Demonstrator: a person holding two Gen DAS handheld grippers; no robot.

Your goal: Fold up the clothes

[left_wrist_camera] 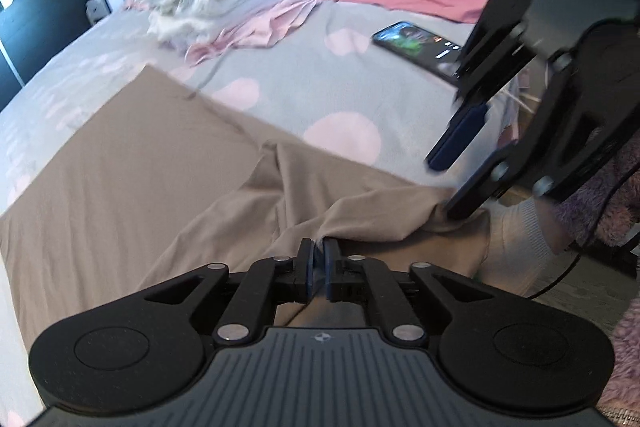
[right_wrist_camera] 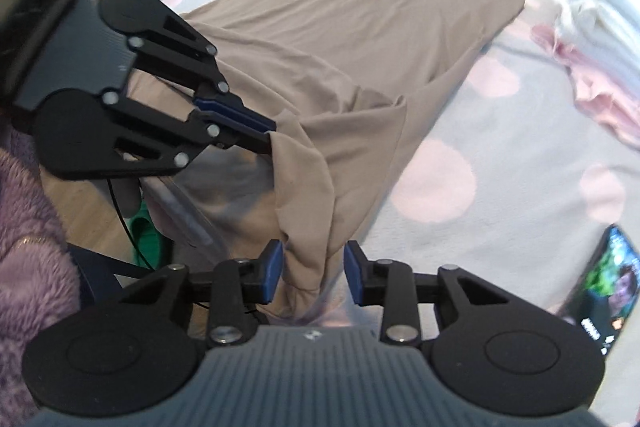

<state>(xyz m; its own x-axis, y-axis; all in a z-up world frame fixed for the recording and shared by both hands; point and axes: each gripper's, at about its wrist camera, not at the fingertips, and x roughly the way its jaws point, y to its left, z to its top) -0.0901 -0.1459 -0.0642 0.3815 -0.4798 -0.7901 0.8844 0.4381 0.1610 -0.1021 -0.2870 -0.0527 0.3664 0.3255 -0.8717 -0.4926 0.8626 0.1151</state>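
Taupe garment (right_wrist_camera: 340, 39): soft, light, floppy. We pinch its near edge in the left gripper (left_wrist_camera: 319, 259); the right gripper (right_wrist_camera: 313, 269) straddles a fold, jaws apart.

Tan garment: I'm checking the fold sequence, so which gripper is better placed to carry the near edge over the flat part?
Left. The left gripper is pinched on the tan garment; the right gripper is open, cloth loose between its pads.
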